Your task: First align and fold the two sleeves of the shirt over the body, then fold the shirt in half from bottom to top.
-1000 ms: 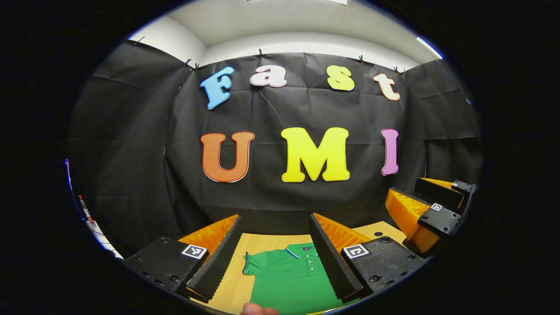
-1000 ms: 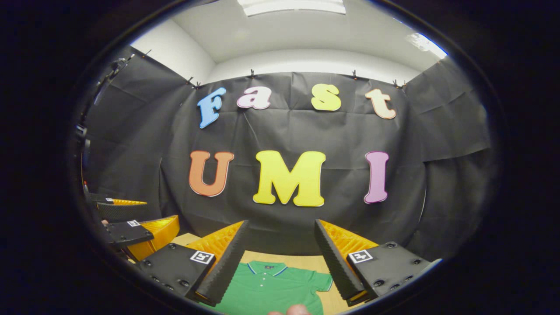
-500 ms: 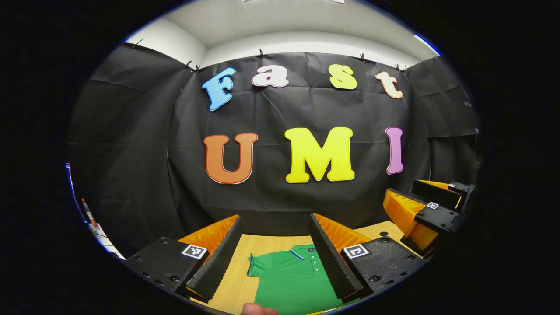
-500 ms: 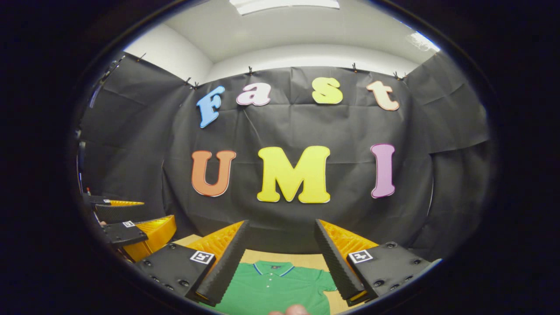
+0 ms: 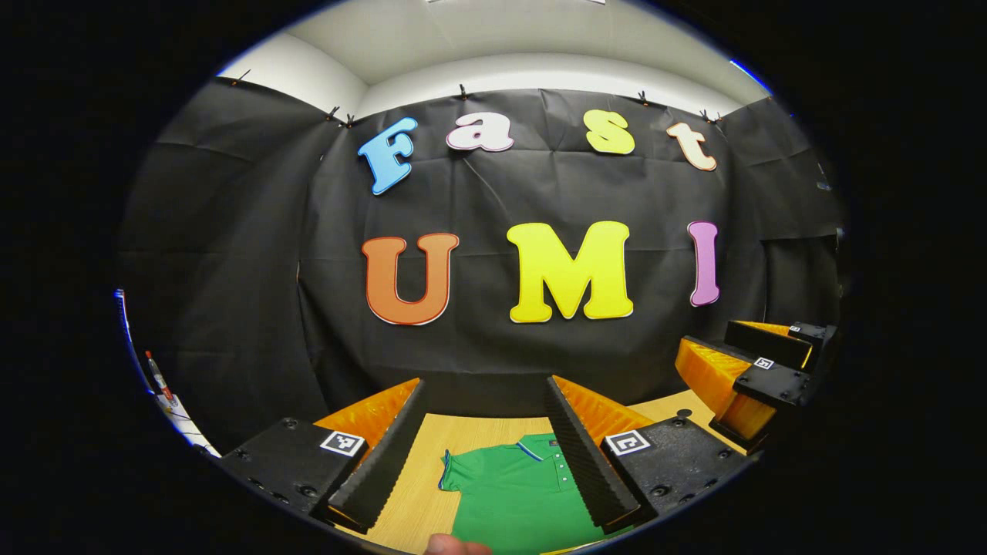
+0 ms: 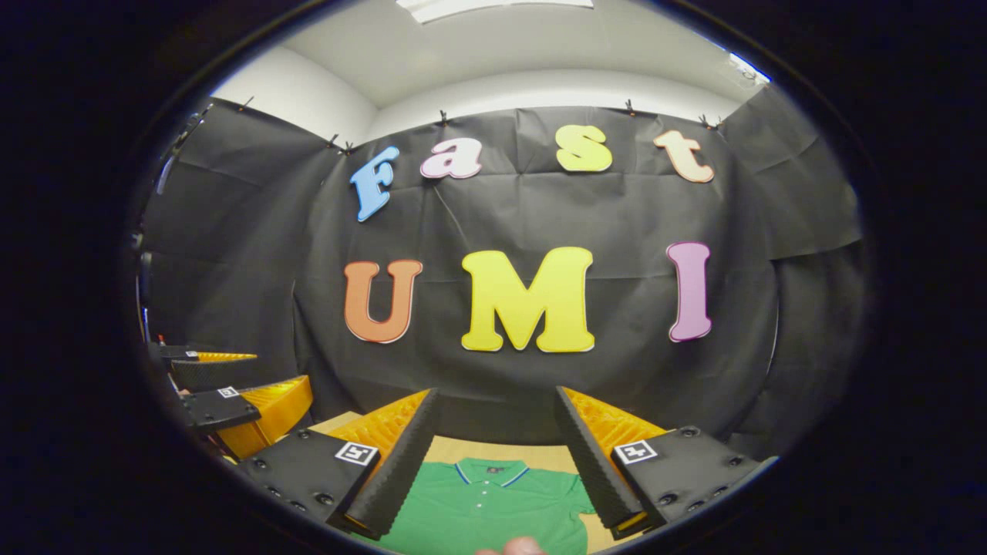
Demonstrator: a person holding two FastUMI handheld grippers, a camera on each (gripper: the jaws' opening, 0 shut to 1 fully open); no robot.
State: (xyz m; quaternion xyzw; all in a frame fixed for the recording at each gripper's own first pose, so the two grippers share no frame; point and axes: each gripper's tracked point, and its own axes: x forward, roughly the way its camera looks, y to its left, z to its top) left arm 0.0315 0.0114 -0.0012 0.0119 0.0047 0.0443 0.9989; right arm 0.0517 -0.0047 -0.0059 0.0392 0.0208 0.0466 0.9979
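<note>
Above the tabletop [image 5: 432, 432], both grippers, left [image 5: 484, 451] & right [image 6: 497, 461], are held wide, empty, lined up w/ the flat shirt [image 6: 493, 509] for sleeve folds.

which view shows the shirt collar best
The right gripper view: the green polo shirt's collar sits whole and centred between its gripper's fingers. In the left gripper view, a finger hides part of the collar.

Both cameras ride high above the desk [image 5: 432, 493], side by side, facing the cloth wall [image 5: 493, 193]; each looks down past its own tool at the same green shirt [image 6: 493, 512].
</note>
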